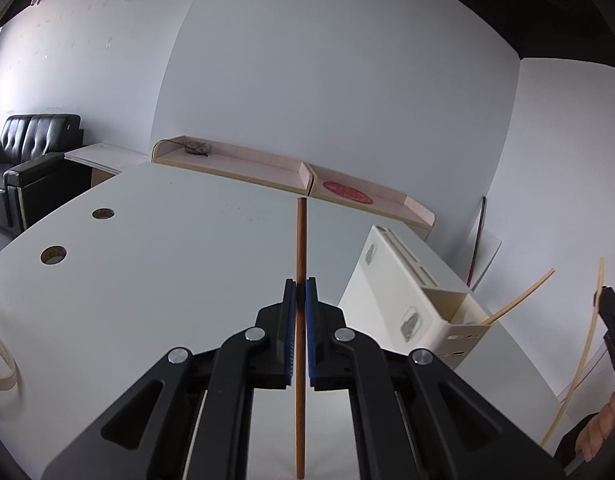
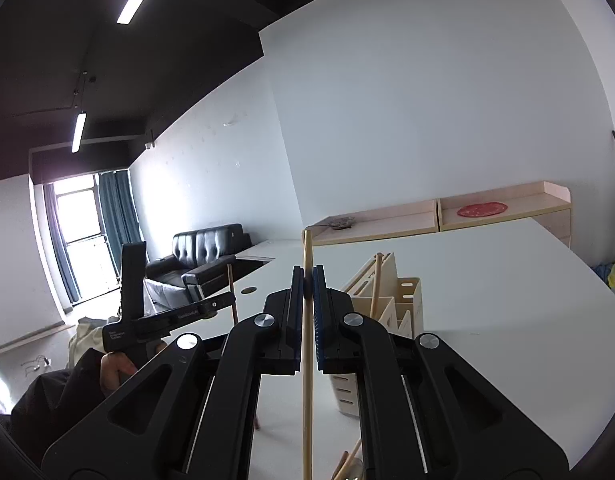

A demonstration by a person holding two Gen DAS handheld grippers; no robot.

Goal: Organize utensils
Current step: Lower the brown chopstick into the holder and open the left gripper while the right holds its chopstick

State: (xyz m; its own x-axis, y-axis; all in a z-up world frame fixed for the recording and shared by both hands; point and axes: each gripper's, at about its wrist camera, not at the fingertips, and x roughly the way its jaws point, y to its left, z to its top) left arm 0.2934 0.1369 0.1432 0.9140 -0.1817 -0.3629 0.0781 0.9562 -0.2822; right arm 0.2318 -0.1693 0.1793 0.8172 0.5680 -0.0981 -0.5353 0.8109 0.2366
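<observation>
A brown chopstick (image 1: pixel 300 240) is clamped upright by the left gripper (image 1: pixel 301 286); a pale chopstick (image 2: pixel 306 380) is pinched in the right gripper (image 2: pixel 307 276), its lower end cut off. The holder (image 1: pixel 391 280) is partly blocked.

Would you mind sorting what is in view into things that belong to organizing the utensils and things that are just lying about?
Belongs to the job:
- brown chopstick, clamped in the left gripper
- pale chopstick, clamped in the right gripper
- cream utensil holder, with a chopstick already in it

Just lying about:
- black sofa
- red disc on the wooden shelf
</observation>
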